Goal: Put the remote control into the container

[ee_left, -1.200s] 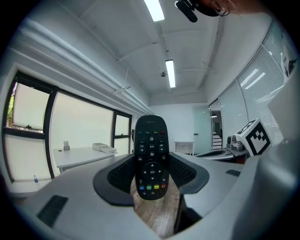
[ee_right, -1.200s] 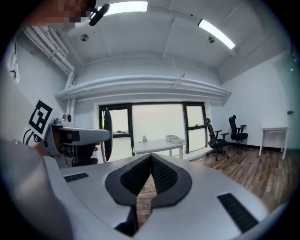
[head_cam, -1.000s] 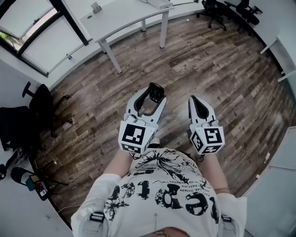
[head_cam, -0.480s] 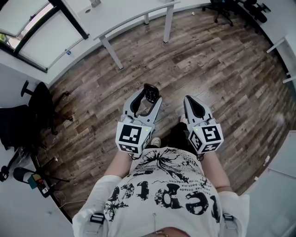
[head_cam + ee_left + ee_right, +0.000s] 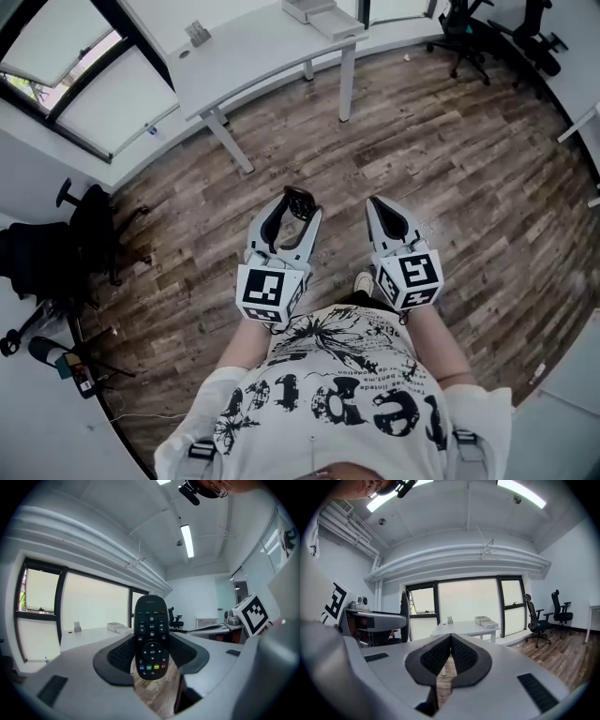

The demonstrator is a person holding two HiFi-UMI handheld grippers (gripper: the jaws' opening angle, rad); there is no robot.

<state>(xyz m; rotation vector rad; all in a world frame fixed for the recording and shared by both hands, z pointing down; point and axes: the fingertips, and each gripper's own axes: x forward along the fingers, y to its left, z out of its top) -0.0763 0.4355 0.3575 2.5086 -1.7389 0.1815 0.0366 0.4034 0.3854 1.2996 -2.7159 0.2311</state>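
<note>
A black remote control (image 5: 151,638) with coloured buttons stands upright between the jaws of my left gripper (image 5: 151,654), which is shut on it. In the head view the remote control (image 5: 299,203) pokes out past the left gripper (image 5: 286,225), held in front of the person above the wooden floor. My right gripper (image 5: 389,223) is level with it to the right. Its jaws are pressed together with nothing between them, as the right gripper view shows at the right gripper (image 5: 450,656). A white container (image 5: 307,9) sits on the far white desk (image 5: 244,47).
The white desk (image 5: 464,628) with the container (image 5: 485,620) lies ahead across the wood floor (image 5: 450,141). Black office chairs (image 5: 464,23) stand at the back right, another chair (image 5: 89,230) and gear at the left. Windows (image 5: 56,56) line the far wall.
Both grippers and the person have advanced toward the white desk, which now shows nearer in the head view. The remote stays held in the left gripper.
</note>
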